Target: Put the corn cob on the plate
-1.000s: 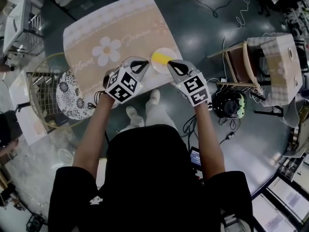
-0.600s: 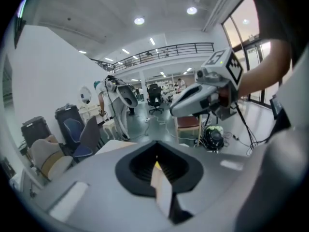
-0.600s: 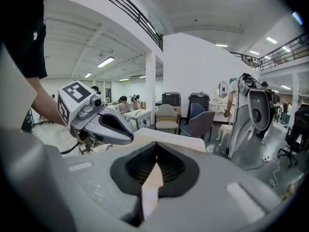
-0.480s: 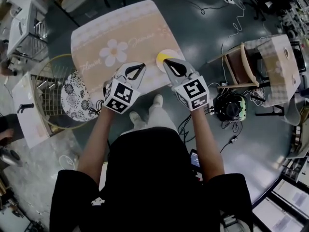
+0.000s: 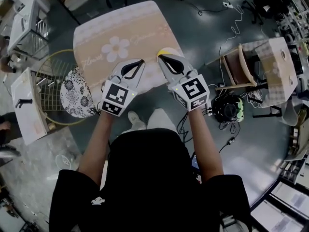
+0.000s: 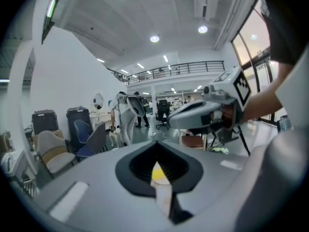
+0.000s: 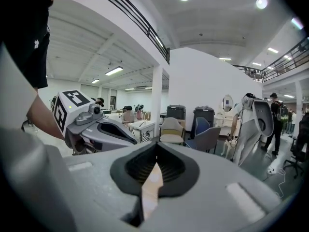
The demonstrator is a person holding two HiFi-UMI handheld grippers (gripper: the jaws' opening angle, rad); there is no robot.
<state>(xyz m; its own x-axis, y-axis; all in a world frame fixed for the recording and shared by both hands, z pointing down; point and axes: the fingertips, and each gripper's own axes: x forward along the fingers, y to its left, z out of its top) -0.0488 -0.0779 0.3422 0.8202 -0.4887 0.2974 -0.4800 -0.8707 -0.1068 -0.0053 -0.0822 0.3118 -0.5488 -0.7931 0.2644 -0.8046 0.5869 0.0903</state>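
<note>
the corn cob (image 5: 162,51) looks already set on the plate (image 5: 172,51), at twelve o'clock off the right gripper (image 5: 160,57). it and the left gripper (image 5: 141,62) are pressed together, empty. next, i reckon: simply clear away.

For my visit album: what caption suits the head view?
Seen from above, a person holds the left gripper and right gripper, fingers shut and empty, above a daisy-print tablecloth.

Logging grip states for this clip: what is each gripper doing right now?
Left gripper: closed, holding nothing.
Right gripper: closed, holding nothing.
</note>
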